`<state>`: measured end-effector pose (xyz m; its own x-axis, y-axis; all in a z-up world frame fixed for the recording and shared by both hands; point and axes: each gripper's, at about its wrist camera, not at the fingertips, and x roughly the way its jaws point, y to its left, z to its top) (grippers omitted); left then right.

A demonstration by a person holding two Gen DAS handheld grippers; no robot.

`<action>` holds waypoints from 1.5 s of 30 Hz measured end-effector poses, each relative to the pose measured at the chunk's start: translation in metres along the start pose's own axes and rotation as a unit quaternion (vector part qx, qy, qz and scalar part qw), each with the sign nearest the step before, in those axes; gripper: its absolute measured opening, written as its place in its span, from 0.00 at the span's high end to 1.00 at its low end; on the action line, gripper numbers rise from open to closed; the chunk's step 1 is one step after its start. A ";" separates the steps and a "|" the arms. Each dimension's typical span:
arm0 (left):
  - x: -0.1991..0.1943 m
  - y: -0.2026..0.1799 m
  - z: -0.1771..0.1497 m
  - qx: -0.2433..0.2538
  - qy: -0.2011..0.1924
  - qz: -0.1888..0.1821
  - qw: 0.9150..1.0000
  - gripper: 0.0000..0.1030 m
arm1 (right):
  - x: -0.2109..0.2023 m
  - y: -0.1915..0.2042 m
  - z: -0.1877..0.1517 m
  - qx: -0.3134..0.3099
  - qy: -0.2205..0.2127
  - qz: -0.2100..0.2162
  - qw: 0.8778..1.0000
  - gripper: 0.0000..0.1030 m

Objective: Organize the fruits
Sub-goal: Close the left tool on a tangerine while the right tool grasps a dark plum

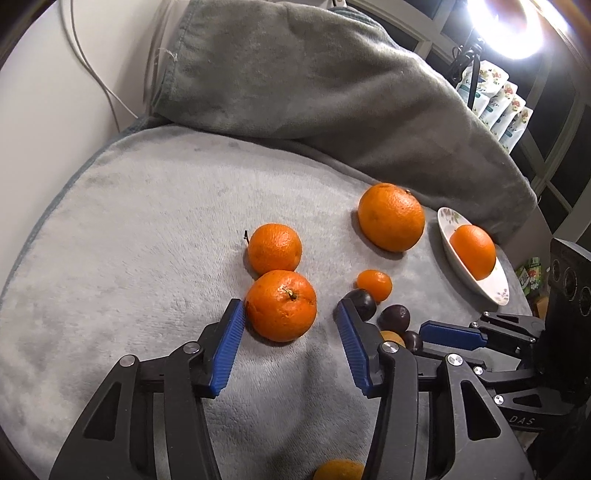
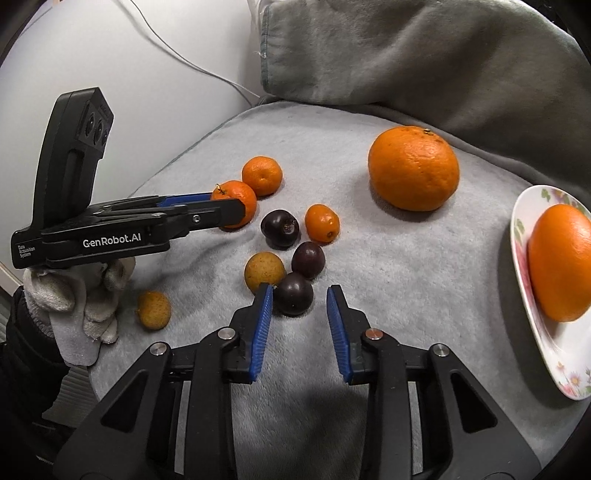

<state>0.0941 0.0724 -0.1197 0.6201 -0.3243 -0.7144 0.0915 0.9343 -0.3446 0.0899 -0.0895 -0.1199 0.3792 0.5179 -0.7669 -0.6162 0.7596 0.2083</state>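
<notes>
My left gripper (image 1: pixel 290 306) is open around a stemmed mandarin (image 1: pixel 280 304); its left pad touches the peel and the right pad stands apart. From the side, the left gripper (image 2: pixel 229 206) reaches that mandarin (image 2: pixel 236 201). My right gripper (image 2: pixel 300 291) is open with a dark plum (image 2: pixel 293 293) between its fingertips, and there is a gap on the right. Two more plums (image 2: pixel 280 228) (image 2: pixel 308 259), a small oval orange fruit (image 2: pixel 322 223) and a brownish round fruit (image 2: pixel 264 271) lie close by. A large orange (image 2: pixel 413 168) sits further back. Another orange (image 2: pixel 559 262) lies on a flowered plate (image 2: pixel 535 332).
A second mandarin (image 1: pixel 274 248) lies just behind the one between the pads. Another brownish fruit (image 2: pixel 153 309) rests by the gloved hand (image 2: pixel 74 295). A heaped grey blanket (image 1: pixel 295 74) bounds the back of the fleece-covered surface (image 1: pixel 129 240). A bright lamp (image 1: pixel 509 26) glares at the upper right.
</notes>
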 end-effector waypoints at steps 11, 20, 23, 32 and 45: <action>0.009 0.001 0.001 -0.005 0.009 0.005 1.000 0.61 | 0.008 0.004 0.002 -0.006 0.014 0.007 1.000 0.74; 0.007 0.002 0.000 -0.008 0.005 0.003 1.000 0.63 | 0.005 0.000 0.003 0.007 0.004 0.006 1.000 0.75; 0.005 0.002 0.000 -0.011 0.003 0.003 1.000 0.63 | 0.000 -0.002 0.002 0.012 0.000 0.006 1.000 0.75; -0.004 0.000 -0.001 -0.014 -0.008 0.001 1.000 0.63 | -0.016 -0.009 -0.002 0.022 -0.017 0.004 1.000 0.75; -0.017 -0.026 0.002 0.000 -0.023 -0.017 1.000 0.63 | -0.060 -0.026 -0.014 0.041 -0.061 -0.020 0.997 0.75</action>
<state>0.0823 0.0537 -0.0974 0.6520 -0.3494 -0.6729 0.1144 0.9227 -0.3682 0.0733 -0.1455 -0.0881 0.4866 0.5259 -0.6976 -0.5413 0.8083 0.2317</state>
